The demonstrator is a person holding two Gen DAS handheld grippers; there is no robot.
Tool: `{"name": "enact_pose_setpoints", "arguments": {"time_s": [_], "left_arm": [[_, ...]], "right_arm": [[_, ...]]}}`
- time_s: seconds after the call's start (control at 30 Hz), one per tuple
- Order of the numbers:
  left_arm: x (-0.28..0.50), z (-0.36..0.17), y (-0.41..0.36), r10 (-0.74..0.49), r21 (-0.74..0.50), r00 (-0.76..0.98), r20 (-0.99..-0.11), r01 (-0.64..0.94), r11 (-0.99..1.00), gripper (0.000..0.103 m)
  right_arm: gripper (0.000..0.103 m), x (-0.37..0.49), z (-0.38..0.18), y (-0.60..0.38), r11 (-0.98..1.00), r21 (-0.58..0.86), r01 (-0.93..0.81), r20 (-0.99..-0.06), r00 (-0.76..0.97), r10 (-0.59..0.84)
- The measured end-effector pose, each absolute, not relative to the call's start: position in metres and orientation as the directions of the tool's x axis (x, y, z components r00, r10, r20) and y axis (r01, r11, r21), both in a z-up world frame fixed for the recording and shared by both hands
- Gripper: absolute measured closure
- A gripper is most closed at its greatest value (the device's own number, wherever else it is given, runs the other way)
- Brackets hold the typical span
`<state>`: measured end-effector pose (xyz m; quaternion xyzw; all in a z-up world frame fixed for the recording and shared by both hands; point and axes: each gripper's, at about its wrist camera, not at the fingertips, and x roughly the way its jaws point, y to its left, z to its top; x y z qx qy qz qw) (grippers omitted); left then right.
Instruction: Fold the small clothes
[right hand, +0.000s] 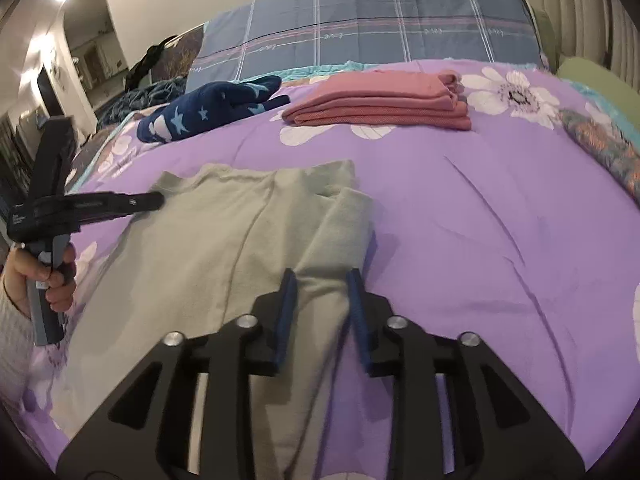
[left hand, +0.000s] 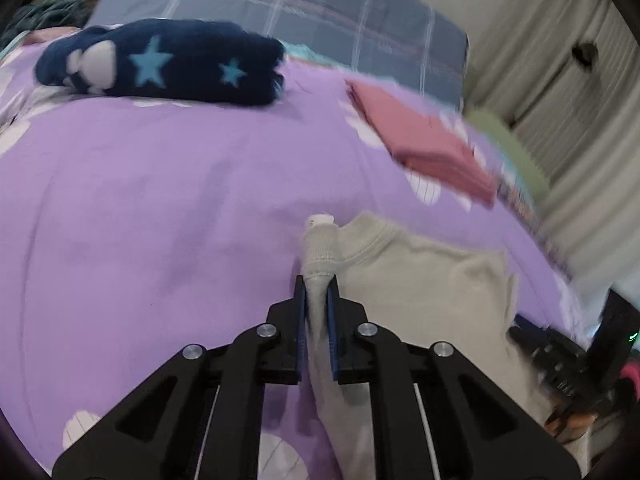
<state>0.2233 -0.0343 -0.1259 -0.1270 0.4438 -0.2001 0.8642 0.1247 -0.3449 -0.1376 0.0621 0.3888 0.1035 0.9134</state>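
A pale grey-beige small top (left hand: 424,280) lies spread on the purple bedspread (left hand: 160,200). My left gripper (left hand: 317,286) is shut on a bunched edge of it beside the ribbed collar (left hand: 372,240). In the right wrist view the same top (right hand: 224,232) stretches from the left gripper (right hand: 158,200), held by a hand (right hand: 56,280), to my right gripper (right hand: 321,280). The right jaws stand apart with a folded ridge of the top lying loosely between the blue pads (right hand: 288,300).
A folded navy garment with stars (right hand: 208,110) and a folded pink stack (right hand: 380,104) lie further back on the bed. Behind them is a plaid pillow (right hand: 380,20). A green cushion (right hand: 592,76) and pale curtains (left hand: 560,80) are at the right.
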Motion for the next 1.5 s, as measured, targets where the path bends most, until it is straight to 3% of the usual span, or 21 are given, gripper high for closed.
{"name": "enact_pose_setpoints", "arguments": {"time_s": [0.1,0.17,0.23,0.4,0.5,0.53,0.6,0.67,0.73,0.83,0.97,1.1,1.3,1.5], "left_arm": [[0.208,-0.134,-0.041,-0.404,-0.277,0.552,-0.729,0.302,0.912,0.091],[0.200,-0.130,-0.036,-0.400,-0.279,0.558,-0.727,0.292,0.915,0.086],[0.190,-0.116,-0.023,-0.404,-0.301,0.573,-0.713,0.271,0.914,0.065],[0.110,-0.079,-0.010,-0.456,-0.236,0.587,-0.669,0.413,0.879,0.045],[0.053,-0.080,-0.018,-0.512,-0.220,0.523,-0.681,0.521,0.825,0.043],[0.028,-0.085,-0.023,-0.516,-0.192,0.502,-0.694,0.562,0.805,0.036],[0.002,-0.099,-0.036,-0.464,-0.094,0.506,-0.727,0.597,0.797,0.032],[-0.016,-0.127,-0.051,-0.350,0.028,0.502,-0.791,0.601,0.799,0.032],[-0.027,-0.132,-0.051,-0.336,0.054,0.546,-0.767,0.577,0.815,0.031],[-0.027,-0.128,-0.045,-0.339,0.019,0.508,-0.792,0.575,0.818,0.031],[-0.029,-0.117,-0.034,-0.352,0.003,0.494,-0.795,0.583,0.812,0.031],[0.004,-0.100,-0.026,-0.464,-0.144,0.516,-0.720,0.543,0.827,0.028],[0.085,-0.126,-0.043,-0.509,-0.327,0.416,-0.753,0.435,0.839,0.028],[0.110,-0.137,-0.057,-0.566,-0.351,0.379,-0.732,0.502,0.791,0.023]], "right_arm": [[0.063,0.128,-0.142,-0.355,0.956,0.263,-0.126,-0.696,0.662,0.279],[0.063,0.128,-0.142,-0.356,0.955,0.269,-0.122,-0.695,0.662,0.280],[0.063,0.123,-0.137,-0.353,0.966,0.232,-0.111,-0.698,0.673,0.245],[0.063,0.086,-0.113,-0.350,0.979,0.161,-0.121,-0.663,0.721,0.199],[0.063,0.062,-0.107,-0.350,0.981,0.147,-0.130,-0.664,0.722,0.195],[0.063,0.049,-0.105,-0.349,0.976,0.164,-0.140,-0.657,0.723,0.214],[0.062,0.027,-0.100,-0.345,0.967,0.183,-0.175,-0.639,0.726,0.252],[0.053,0.007,-0.100,-0.336,0.963,0.167,-0.213,-0.633,0.725,0.271],[0.046,-0.003,-0.110,-0.325,0.971,0.097,-0.220,-0.670,0.706,0.227],[0.046,-0.006,-0.137,-0.325,0.985,0.023,-0.170,-0.749,0.650,0.130],[0.042,-0.008,-0.130,-0.352,0.979,0.173,-0.109,-0.735,0.647,0.202],[0.037,0.005,-0.113,-0.361,0.964,0.237,-0.118,-0.700,0.667,0.254],[0.037,0.053,-0.118,-0.361,0.935,0.327,-0.137,-0.717,0.609,0.340],[0.051,0.076,-0.137,-0.371,0.879,0.438,-0.190,-0.704,0.536,0.467]]}}
